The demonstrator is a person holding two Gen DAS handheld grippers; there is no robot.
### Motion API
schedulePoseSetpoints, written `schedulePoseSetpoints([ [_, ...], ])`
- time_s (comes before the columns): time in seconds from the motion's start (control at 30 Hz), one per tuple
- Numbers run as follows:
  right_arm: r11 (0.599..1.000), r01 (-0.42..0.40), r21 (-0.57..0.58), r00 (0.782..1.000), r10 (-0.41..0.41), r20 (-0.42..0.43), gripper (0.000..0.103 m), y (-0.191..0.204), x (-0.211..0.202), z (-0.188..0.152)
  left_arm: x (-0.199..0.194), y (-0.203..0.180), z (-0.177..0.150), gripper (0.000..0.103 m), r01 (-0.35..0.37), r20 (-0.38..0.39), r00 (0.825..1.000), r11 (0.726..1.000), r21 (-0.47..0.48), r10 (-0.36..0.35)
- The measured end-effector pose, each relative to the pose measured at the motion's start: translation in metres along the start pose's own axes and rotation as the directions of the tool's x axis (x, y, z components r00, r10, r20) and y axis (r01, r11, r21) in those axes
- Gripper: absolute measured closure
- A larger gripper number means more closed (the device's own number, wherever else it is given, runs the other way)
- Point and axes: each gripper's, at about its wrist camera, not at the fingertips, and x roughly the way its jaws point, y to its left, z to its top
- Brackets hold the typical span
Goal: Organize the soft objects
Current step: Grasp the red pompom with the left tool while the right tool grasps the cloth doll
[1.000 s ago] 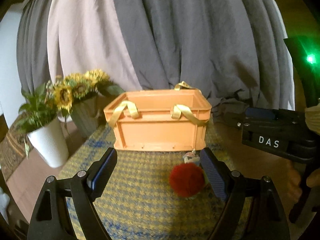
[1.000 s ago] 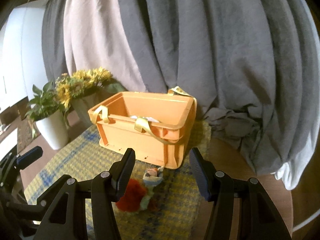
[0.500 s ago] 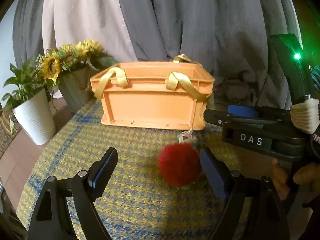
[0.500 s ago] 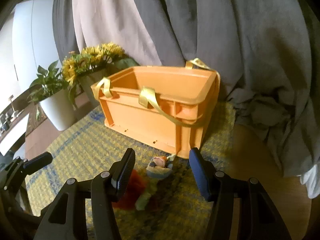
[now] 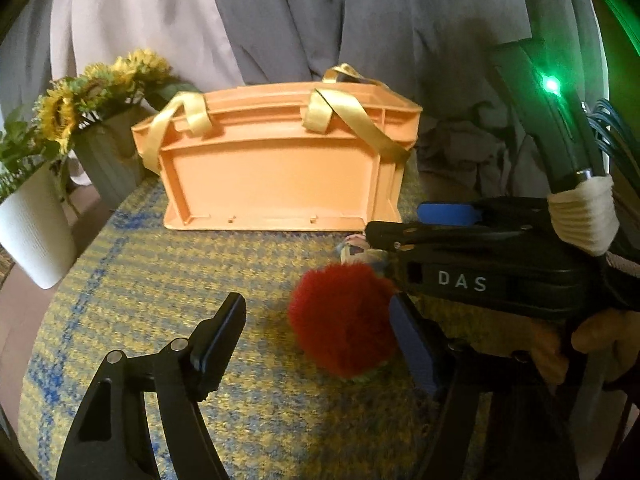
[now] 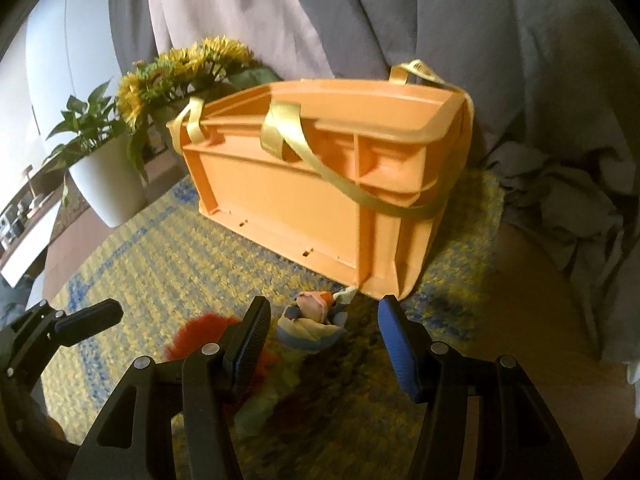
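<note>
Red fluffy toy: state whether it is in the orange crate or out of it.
Out. The red fluffy toy lies on the woven mat in front of the orange crate, between the left gripper's open jaws.

Left tongs (image 5: 316,328) have just been closing; right tongs (image 6: 320,332) gape.

Only readable text here is "DAS", white capital letters on the black side of the right gripper (image 5: 460,280), seen from the left wrist camera. Nothing legible on the crate (image 5: 280,176), and the right wrist view shows no text.
</note>
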Motion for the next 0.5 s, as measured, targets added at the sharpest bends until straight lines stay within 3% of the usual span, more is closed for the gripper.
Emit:
schedulePoseSetpoints([
  [0.33, 0.999, -0.048, -0.002, 0.996, 0.047, -0.072, 0.046, -0.003, 0.028, -0.004, 0.022, -0.002, -0.004, 0.035, 0.047, -0.033, 0.998, 0.999, 0.005, -0.047],
  [0.5, 0.998, -0.059, -0.016, 0.992, 0.056, -0.112, 0.046, -0.002, 0.042, -0.007, 0.033, -0.001, -0.006, 0.042, 0.064, -0.054, 0.997, 0.998, 0.004, -0.064],
])
